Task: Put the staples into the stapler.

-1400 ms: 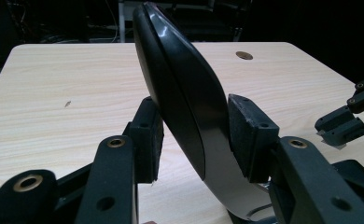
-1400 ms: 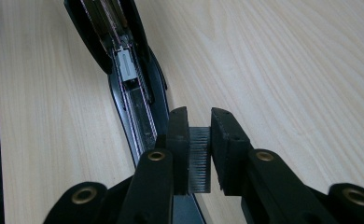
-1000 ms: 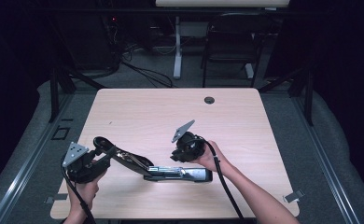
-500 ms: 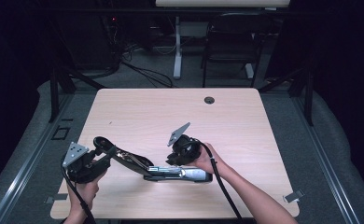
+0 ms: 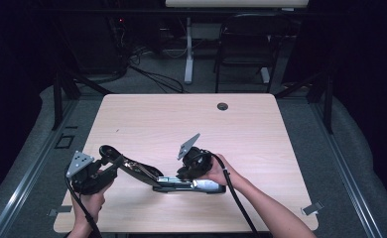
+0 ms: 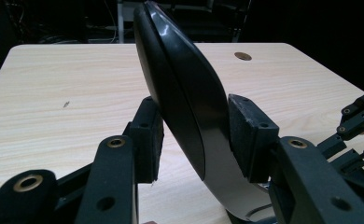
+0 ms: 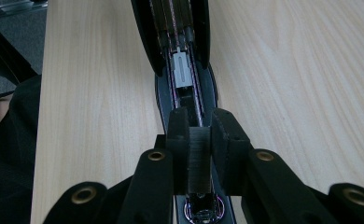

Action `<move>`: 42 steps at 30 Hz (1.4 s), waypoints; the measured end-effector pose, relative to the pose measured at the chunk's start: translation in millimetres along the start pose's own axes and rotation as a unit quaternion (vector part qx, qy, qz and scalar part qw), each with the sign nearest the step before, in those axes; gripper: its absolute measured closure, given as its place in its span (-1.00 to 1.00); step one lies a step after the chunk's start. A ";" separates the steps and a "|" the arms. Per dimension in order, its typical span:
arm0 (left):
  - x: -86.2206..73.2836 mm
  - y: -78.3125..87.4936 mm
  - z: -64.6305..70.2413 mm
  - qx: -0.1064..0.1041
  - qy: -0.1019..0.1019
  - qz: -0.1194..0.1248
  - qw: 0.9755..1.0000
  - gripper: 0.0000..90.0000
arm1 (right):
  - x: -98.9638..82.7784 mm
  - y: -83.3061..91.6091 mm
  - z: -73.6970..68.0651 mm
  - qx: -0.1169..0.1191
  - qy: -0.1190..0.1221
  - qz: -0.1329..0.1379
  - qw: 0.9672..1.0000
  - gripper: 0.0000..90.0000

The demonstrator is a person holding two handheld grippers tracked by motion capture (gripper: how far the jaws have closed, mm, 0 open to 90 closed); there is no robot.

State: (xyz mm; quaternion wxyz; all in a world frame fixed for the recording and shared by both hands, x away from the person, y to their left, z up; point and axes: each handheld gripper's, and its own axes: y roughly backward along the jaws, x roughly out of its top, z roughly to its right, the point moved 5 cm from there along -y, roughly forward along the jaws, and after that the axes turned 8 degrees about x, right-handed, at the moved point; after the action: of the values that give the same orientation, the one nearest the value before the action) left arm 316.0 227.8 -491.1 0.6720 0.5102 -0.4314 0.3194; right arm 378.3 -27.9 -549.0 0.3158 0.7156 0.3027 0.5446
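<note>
Stapler (image 5: 152,173) lies hinged open near the front edge of the table (image 5: 241,124), base flat on the wood, top arm swung up and back toward the person's left. Left gripper (image 6: 196,135) pinches that raised arm across its width, pads pressed on both flanks; right gripper (image 7: 199,140) has its jaws nearly together, clamping a small dark ribbed block, which looks like a strip of staples, right over the open channel (image 7: 185,93). Risks: the arm shell is glossy, convex black plastic, so the left pads grip a curved, slick surface and could slide off, letting the sprung arm snap down on the right jaws. The strip is narrow and brittle-looking; a skewed drop would jam it against the rails or the grey pusher (image 7: 182,70) rather than seating it. The base is unrestrained on smooth laminate, so any side load likely skates it. Channel is bright metal, rails straight and tight; the tabletop is pale woodgrain, matte.
</note>
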 end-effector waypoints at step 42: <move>0.2 -0.1 0.6 0.000 -0.002 0.002 1.000 0.28 | -9.4 -5.4 1.3 0.009 0.040 0.004 0.999 0.74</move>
State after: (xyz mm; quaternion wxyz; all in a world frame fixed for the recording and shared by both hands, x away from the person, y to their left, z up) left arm 316.1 227.3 -490.9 0.6704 0.5099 -0.4335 0.3204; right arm 377.0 -32.0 -559.0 0.2946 0.6973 0.3174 0.5712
